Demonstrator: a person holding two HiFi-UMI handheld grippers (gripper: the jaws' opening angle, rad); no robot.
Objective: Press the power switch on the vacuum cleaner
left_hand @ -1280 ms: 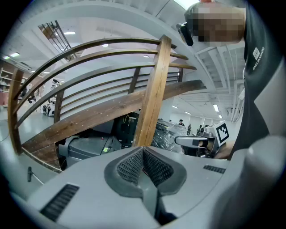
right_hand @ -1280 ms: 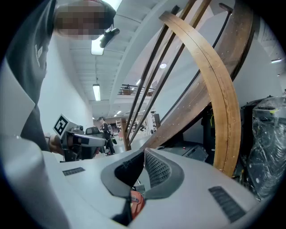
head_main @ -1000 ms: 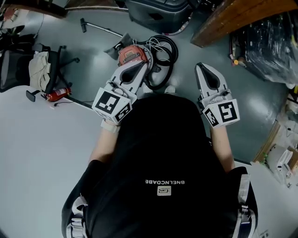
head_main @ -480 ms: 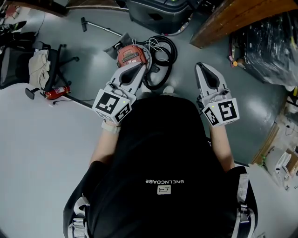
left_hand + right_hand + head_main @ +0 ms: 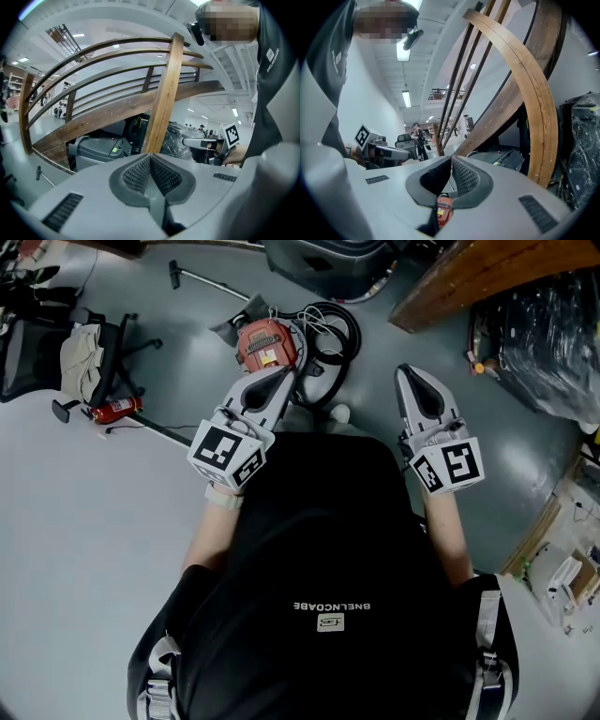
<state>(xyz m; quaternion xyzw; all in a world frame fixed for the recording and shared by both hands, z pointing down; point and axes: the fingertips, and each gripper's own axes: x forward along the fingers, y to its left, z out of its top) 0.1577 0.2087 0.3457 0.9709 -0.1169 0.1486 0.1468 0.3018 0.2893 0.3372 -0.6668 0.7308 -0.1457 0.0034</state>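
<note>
A red vacuum cleaner (image 5: 265,343) lies on the grey floor ahead of me, with its black hose (image 5: 330,341) coiled at its right. Its switch is too small to make out. My left gripper (image 5: 289,372) is shut and empty, its tip hovering over the vacuum's near right edge. In the left gripper view that gripper (image 5: 150,157) points at wooden rails. My right gripper (image 5: 404,372) is also shut and empty, held over bare floor right of the hose. In the right gripper view a bit of the red vacuum (image 5: 444,209) shows below the right gripper (image 5: 451,160).
A black office chair (image 5: 47,357) with a cloth on it and a red fire extinguisher (image 5: 116,410) lie at the left. A vacuum wand (image 5: 202,284) lies behind the vacuum. A dark grey case (image 5: 314,263), a wooden beam (image 5: 469,277) and plastic-wrapped goods (image 5: 544,334) stand at the back right.
The vacuum and floor items sit slightly higher and to the right in the head view. Both grippers hold nearly the same place and stay shut.
</note>
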